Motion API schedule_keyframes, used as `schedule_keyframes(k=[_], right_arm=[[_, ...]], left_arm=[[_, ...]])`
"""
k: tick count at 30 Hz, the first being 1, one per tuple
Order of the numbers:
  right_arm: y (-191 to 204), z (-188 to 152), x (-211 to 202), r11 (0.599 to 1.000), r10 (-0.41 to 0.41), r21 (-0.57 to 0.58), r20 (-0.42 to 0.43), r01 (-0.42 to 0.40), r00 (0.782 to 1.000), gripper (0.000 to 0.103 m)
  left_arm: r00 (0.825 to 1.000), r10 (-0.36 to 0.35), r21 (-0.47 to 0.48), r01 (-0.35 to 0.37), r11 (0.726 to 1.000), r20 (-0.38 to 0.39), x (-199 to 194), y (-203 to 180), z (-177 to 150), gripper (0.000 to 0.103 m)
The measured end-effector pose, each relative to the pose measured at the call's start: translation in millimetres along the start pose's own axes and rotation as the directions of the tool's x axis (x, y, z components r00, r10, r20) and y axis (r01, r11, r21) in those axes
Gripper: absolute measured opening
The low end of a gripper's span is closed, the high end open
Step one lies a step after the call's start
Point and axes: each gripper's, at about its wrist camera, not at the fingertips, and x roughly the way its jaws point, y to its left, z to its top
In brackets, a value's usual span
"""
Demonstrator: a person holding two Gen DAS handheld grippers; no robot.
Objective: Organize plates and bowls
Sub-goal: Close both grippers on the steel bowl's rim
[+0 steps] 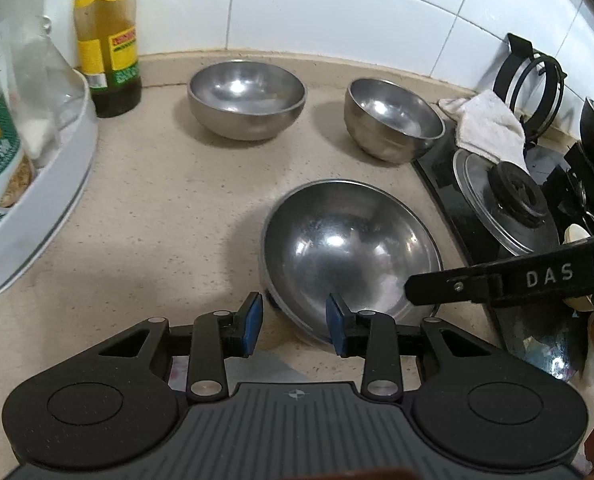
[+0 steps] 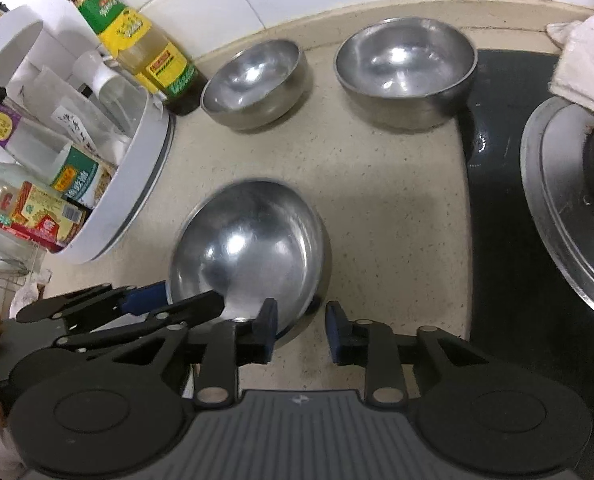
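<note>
Three steel bowls on the beige counter: largest bowl (image 1: 349, 252) nearest, straddled at its rim by the parted left gripper (image 1: 294, 322); right gripper (image 2: 300, 330) parted, empty. Sauce bottle (image 1: 107, 40), white rack (image 1: 37, 200), pot lid (image 1: 505, 204) flank them.

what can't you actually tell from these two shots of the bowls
- Large bowl: near rim, left wrist view, hidden behind left tongs; contact unclear.
- Same bowl, right wrist view: blurred; near edge covered by right tongs.
- Pot lid: left wrist view, far part under white cloth; pot beneath unseen.
- Rack items: right wrist view, labels too small.
</note>
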Motion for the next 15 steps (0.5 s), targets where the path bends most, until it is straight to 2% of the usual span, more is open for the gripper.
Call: schedule_keyframes(k=[15], right_arm=[[2,5,-24,0.999,-0.017,-0.041,0.054,0.02,0.998,0.028]], left_arm=[[0.996,0.063,0.013,-0.064,0.998,0.059,-23,0,7,0.044]])
